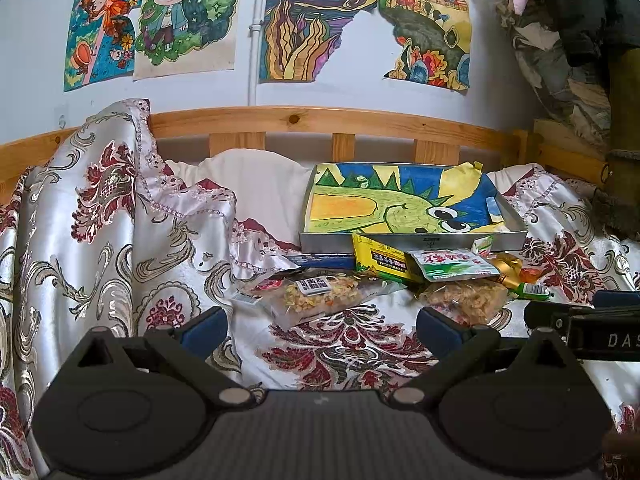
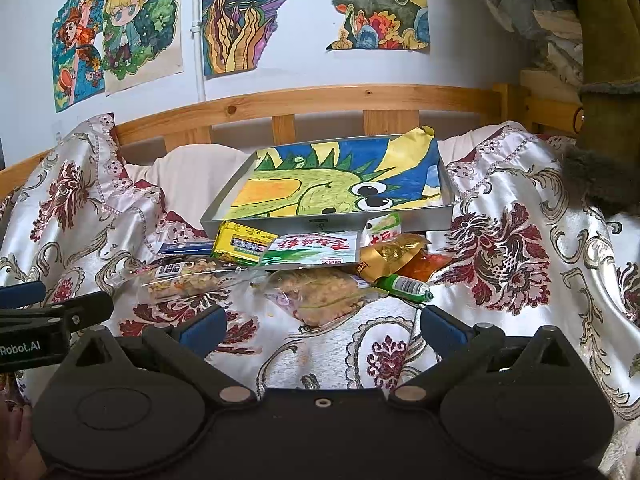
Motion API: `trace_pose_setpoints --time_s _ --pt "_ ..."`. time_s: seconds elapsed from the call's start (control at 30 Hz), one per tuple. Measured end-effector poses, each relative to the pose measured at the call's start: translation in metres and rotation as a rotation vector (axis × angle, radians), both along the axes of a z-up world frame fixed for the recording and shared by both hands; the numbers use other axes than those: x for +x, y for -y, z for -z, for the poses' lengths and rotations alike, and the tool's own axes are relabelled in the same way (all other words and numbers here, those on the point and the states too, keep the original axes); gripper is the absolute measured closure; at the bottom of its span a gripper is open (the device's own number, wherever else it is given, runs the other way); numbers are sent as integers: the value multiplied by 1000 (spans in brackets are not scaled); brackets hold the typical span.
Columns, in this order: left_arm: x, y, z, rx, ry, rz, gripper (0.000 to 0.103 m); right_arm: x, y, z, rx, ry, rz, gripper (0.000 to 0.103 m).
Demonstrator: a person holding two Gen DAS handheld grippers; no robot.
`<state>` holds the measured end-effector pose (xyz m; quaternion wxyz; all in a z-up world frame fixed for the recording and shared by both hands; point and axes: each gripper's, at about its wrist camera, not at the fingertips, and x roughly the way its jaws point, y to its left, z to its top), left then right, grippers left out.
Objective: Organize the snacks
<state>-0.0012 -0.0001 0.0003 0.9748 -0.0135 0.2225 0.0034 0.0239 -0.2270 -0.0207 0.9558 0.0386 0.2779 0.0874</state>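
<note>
Satin bedspread (image 2: pixel 520 248), silver with dark red floral patterns, is spread over the whole working surface and is heaped up in folds at the left, where it is draped against the wooden rail (image 2: pixel 320 98) along the far edge. Beyond the rail, the wall is hung with coloured drawings (image 1: pixel 192 16). A shallow grey tray (image 2: pixel 416 222) is seen lying just short of the rail, its floor covered by a crayon picture of a green creature; its near wall is met by the pile of snacks (image 2: pixel 312 252).

Within that pile, a yellow packet (image 1: pixel 380 262) and a white and green packet (image 1: pixel 452 266) are leaned against the tray's front edge, with a gold wrapper (image 2: pixel 392 258) and a small green tube (image 2: pixel 404 286) at the right. Two clear bags lie nearest: a mixed-grain bag (image 1: pixel 320 294) to the left and a crumbly bag (image 2: pixel 324 298) to the right.

Open cloth is left between the pile and both tools, and bare bedspread is seen to the right of the tray. The left gripper (image 1: pixel 320 328) is held wide apart, nothing between its blue pads. The right gripper (image 2: pixel 320 328) is likewise spread wide and empty, the crumbly bag lying just ahead of it.
</note>
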Motion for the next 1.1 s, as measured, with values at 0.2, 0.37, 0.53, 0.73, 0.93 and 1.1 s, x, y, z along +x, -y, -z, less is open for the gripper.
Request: trace_pose_setpoints --time_s 0.2,0.37,0.53,0.73,0.93,1.1 --pt "3 -1 0 24 -2 -31 0 0 -2 -3 -2 6 -2 0" --pt "14 -4 0 18 -43 -76 0 2 0 -13 50 27 -39 0" --pt "33 -1 -4 6 -109 -58 0 9 13 -22 140 53 -56 0" --pt "61 9 -17 27 -146 2 0 31 18 -28 17 110 -119 0" --pt "85 29 -18 19 -173 66 0 66 34 -28 -81 85 -122 1" --pt "106 41 -14 -30 -207 91 0 88 51 -23 -54 37 -137 1"
